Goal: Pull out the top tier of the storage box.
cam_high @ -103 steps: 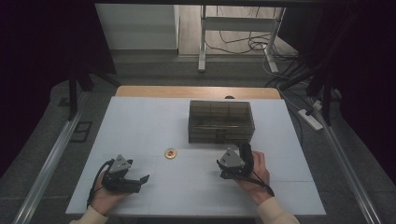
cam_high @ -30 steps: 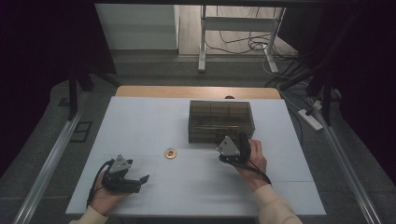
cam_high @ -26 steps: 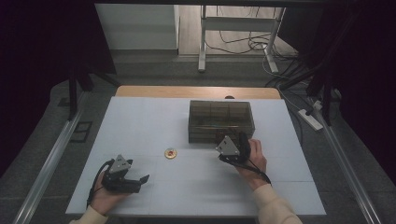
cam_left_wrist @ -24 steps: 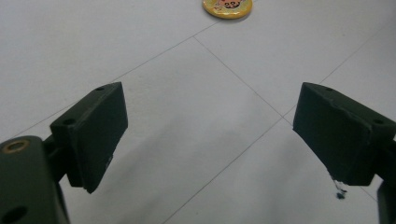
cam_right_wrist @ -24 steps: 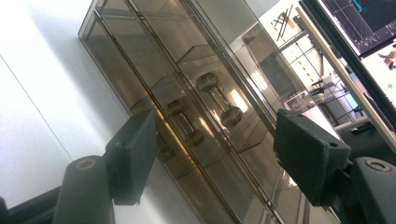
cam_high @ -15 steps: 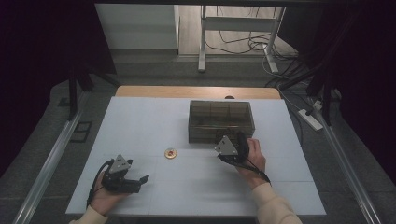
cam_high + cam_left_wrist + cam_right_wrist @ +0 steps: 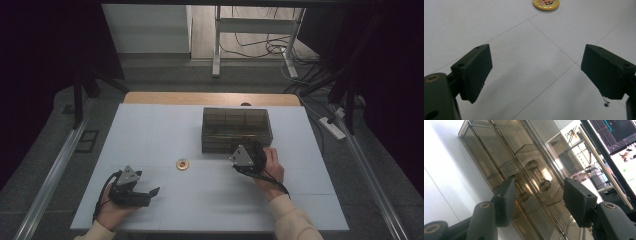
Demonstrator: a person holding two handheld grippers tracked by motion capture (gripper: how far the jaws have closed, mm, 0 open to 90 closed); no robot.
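A smoky see-through drawer box stands on the white table, right of centre. My right gripper is held up against its front face. In the right gripper view the right gripper is open, its jaws on either side of a small dumbbell-shaped drawer handle. The jaws have just been closing and the pads do not touch the handle. My left gripper rests near the front left of the table, open and with nothing between its jaws. A small round yellow badge lies ahead of it.
A second drawer handle sits higher on the box front. Metal rails run along both sides of the table. A power strip and cables lie on the floor at the right.
The right gripper came forward from open table to the box front, then held still there. The left gripper and the badge have not moved.
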